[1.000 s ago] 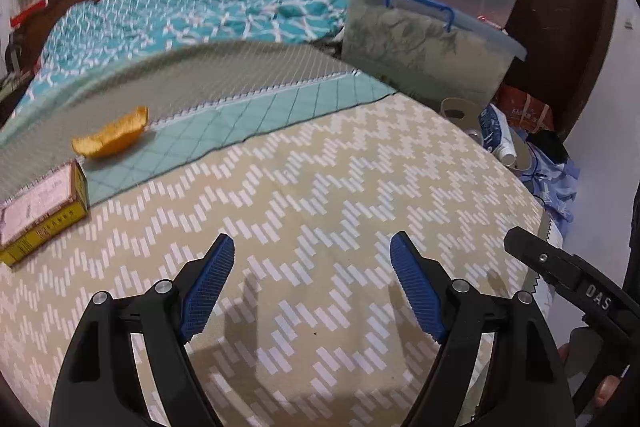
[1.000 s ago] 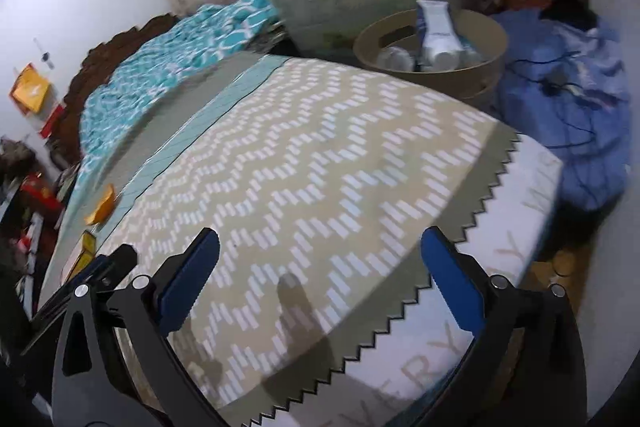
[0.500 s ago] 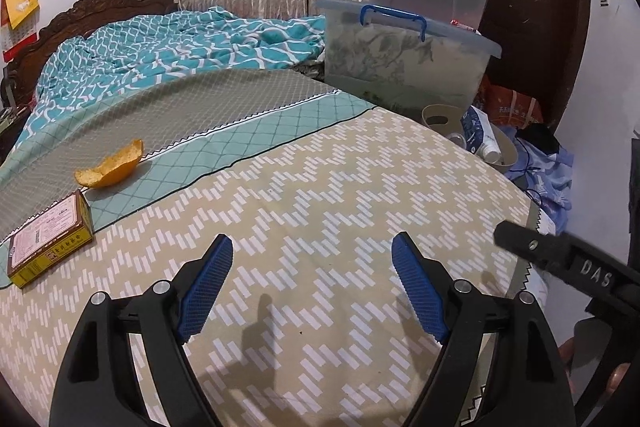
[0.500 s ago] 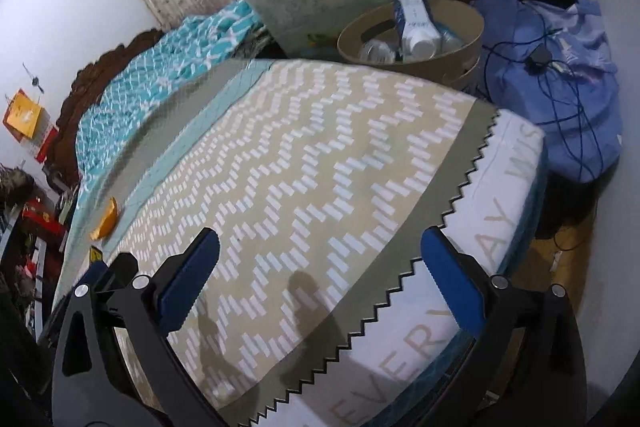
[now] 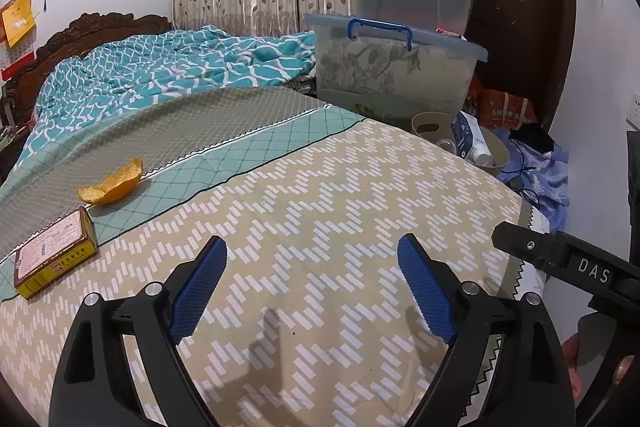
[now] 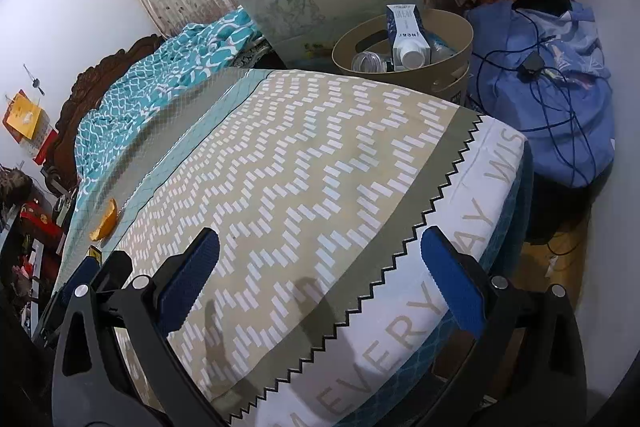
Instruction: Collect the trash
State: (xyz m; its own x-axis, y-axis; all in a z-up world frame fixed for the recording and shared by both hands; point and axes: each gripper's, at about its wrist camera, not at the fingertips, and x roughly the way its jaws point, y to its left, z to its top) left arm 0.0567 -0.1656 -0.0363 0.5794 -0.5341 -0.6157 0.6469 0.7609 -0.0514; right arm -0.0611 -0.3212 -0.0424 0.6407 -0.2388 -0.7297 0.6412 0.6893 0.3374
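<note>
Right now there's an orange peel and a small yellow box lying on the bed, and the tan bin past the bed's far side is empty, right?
Not quite. The orange peel and small yellow box do lie on the bed, but the tan bin is not empty: the right wrist view shows a milk carton and a clear bottle inside.

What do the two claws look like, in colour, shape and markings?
Both are alike. The left claw and the right claw each have black plastic arms with triangular cut-outs and silver rivets. Their long fingers carry blue, finely ribbed pads. In the left wrist view, the right claw's black side bears white letters "DAS". No cables or sleeves show.
</note>
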